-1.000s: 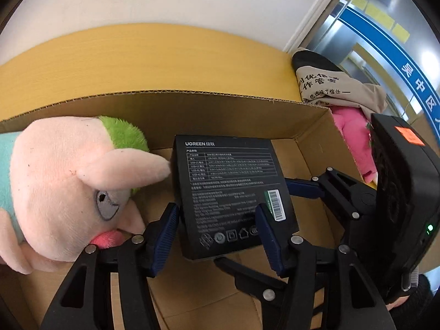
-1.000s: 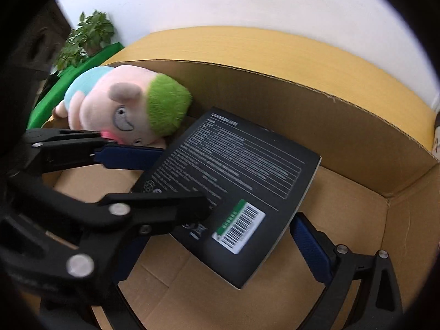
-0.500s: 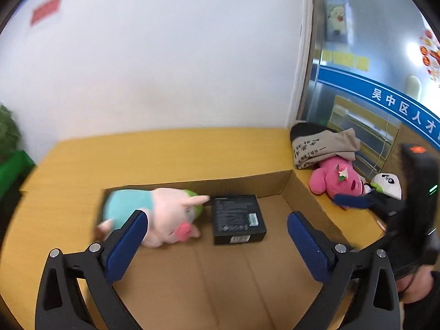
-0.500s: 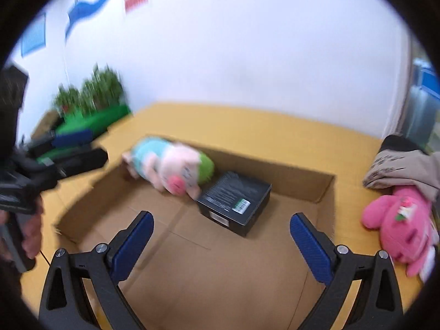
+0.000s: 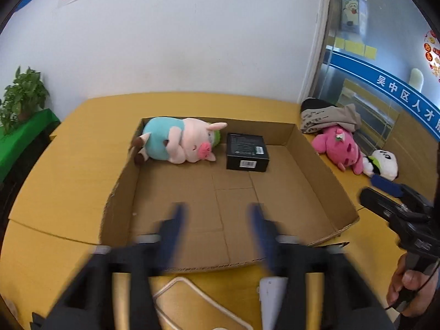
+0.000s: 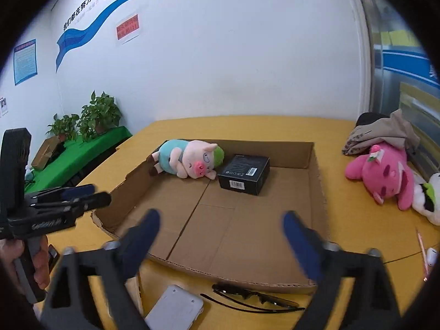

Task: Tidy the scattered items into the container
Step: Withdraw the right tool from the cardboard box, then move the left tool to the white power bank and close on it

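Progress looks partial: the pig plush (image 6: 189, 161) and the black box (image 6: 244, 173) lie side by side at the far end of the cardboard container (image 6: 316, 189). Both the left gripper (image 5: 217, 225) and right gripper (image 6: 220, 236) hang empty, fingers apart. On the counter (image 5: 77, 165), the pink plush (image 6: 382, 173), panda toy (image 5: 383, 163), glasses (image 6: 255, 299) and white device (image 6: 176, 310) remain outside.
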Motion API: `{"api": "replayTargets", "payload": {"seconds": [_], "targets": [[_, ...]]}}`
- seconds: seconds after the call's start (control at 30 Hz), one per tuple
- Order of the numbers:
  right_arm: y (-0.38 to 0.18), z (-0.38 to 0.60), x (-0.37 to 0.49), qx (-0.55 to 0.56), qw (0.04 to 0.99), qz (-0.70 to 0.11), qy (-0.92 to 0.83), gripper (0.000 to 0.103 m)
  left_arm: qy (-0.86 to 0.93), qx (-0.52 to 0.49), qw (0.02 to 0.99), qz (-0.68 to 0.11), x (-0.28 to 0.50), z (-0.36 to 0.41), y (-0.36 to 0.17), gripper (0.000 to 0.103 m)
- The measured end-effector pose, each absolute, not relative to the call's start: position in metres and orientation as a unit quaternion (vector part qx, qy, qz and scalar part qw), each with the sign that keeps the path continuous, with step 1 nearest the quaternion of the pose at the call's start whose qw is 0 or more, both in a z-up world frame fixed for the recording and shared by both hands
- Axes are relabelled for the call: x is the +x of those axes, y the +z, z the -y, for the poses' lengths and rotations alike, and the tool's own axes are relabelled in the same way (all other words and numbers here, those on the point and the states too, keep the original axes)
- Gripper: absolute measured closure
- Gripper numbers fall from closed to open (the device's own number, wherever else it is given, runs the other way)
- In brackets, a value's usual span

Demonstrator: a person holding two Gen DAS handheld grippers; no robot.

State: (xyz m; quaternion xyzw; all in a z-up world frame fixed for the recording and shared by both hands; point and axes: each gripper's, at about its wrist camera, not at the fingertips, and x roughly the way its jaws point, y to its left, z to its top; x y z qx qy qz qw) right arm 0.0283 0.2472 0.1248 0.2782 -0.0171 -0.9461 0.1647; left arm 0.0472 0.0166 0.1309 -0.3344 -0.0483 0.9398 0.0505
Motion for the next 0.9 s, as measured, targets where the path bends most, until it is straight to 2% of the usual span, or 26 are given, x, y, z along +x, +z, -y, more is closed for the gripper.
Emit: {"api": "replayTargets", "payload": {"seconds": [0.3,0.9], "targets": [[0.114,-0.249,0.051,0.3,0.149,0.016,-0.942,0.009,0.941,-0.328,0.073,0.043,0.074,-0.02,0.123,0.0],[0.101,-0.252,0.052,0.321,0.134,0.011,-0.937,0.009,0.933,-0.344,0.099,0.043,0.071,-0.038,0.108,0.0]]}}
